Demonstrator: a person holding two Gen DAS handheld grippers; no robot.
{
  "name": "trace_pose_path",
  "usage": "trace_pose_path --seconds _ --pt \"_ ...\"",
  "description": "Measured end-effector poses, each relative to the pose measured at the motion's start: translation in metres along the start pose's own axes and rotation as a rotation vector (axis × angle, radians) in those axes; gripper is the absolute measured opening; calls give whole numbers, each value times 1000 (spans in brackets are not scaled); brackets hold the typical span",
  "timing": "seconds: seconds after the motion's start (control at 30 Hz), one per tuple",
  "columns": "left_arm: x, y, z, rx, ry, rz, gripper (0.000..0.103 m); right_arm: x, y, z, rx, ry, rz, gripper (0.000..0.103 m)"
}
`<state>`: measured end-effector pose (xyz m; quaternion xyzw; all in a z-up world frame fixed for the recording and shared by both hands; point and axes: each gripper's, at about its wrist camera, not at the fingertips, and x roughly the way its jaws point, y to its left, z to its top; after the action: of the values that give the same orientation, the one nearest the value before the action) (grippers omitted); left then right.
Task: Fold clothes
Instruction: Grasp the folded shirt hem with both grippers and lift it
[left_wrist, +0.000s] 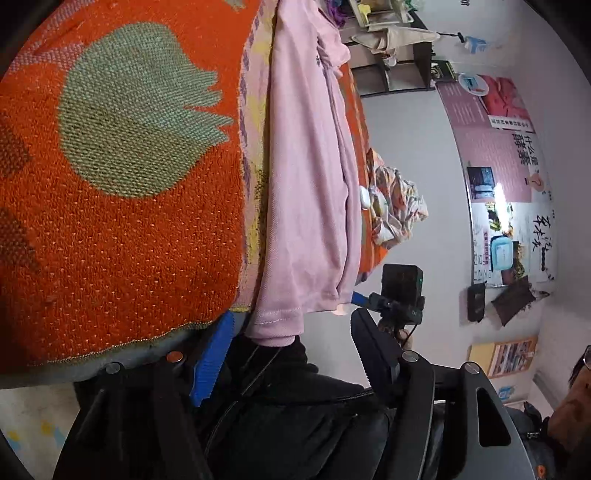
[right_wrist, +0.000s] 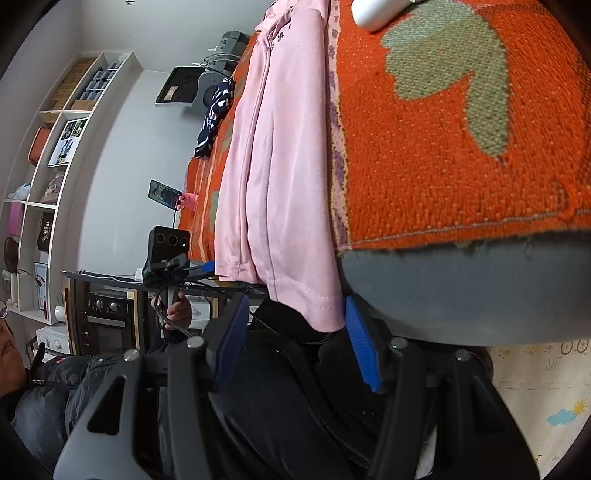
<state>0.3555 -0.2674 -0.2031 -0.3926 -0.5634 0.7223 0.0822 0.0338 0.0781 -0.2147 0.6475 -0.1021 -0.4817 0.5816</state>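
A pale pink garment (left_wrist: 310, 192) lies folded lengthwise on the orange patterned blanket (left_wrist: 122, 229), its hem hanging over the near table edge. In the left wrist view my left gripper (left_wrist: 291, 343) is open, its fingers on either side of the hem corner. In the right wrist view the same pink garment (right_wrist: 280, 177) hangs over the edge, and my right gripper (right_wrist: 295, 332) is open with the hem corner between its blue pads (right_wrist: 360, 347). Each gripper shows in the other's view: the right one (left_wrist: 400, 291) and the left one (right_wrist: 170, 258).
A crumpled floral cloth (left_wrist: 395, 206) and a white object (left_wrist: 365, 197) lie on the blanket beyond the garment. A dark blue patterned cloth (right_wrist: 216, 114) and a phone on a pink stand (right_wrist: 166, 194) sit at the far edge. Shelves (right_wrist: 55, 166) line the wall.
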Motion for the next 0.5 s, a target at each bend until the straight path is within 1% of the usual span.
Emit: trace_pose_path --seconds 0.07,0.13,0.33,0.4,0.47,0.5 --pt "2 -5 -1 32 13 34 67 0 2 -1 -4 0 -9 55" --pt "5 -4 1 32 34 43 67 -1 4 -1 -12 -1 -19 55" --pt "29 4 14 -38 108 -49 67 3 0 3 1 -7 6 56" --pt "29 6 14 -51 101 -58 67 3 1 2 -6 -7 8 56" --pt "28 7 10 -62 90 -51 63 3 -2 2 5 -10 24 57" --pt "26 7 8 -68 89 -40 63 3 -3 2 10 -10 31 57"
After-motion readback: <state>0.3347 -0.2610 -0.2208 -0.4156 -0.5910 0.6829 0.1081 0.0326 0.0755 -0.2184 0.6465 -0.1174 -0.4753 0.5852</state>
